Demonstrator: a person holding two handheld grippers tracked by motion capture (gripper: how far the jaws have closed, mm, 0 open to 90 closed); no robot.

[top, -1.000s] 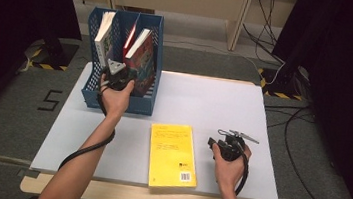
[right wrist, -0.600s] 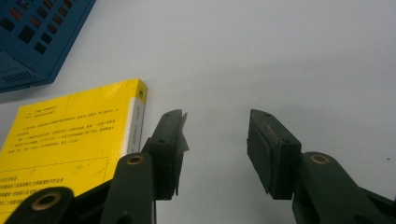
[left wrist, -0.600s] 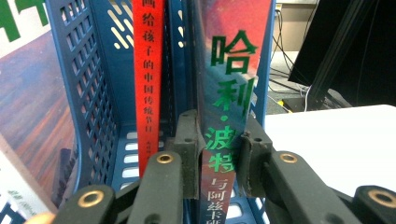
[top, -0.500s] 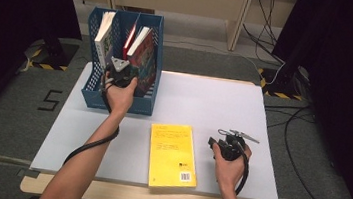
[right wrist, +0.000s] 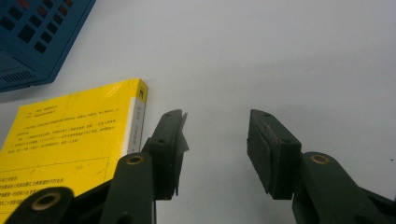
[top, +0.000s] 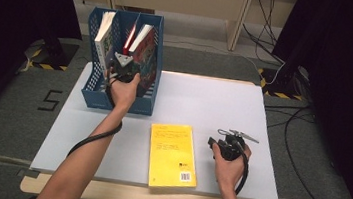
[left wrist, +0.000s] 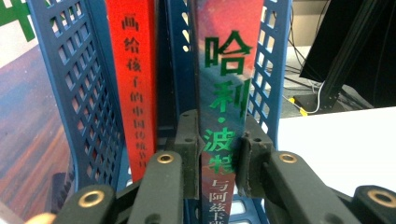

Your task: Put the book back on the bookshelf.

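Up close, left hand-held gripper point(left wrist: 218, 154) clamps green-lettered book point(left wrist: 224, 93).

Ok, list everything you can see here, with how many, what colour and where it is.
Table: one, pale grey top with a wooden front edge, centre of the high view.
File rack: one, blue mesh, far left corner of the table.
Books in the rack: three; a pale-edged book in the left slot, a red-spined book in the middle, a dark red book with green lettering in the right slot.
Yellow book: one, lying flat near the front edge.
Cables: several, black, on the floor at the far right.
Left hand-held gripper: one, black, jaws closed on the spine of the dark red book.
Right hand-held gripper: one, black, jaws open and empty, over bare table just right of the yellow book.
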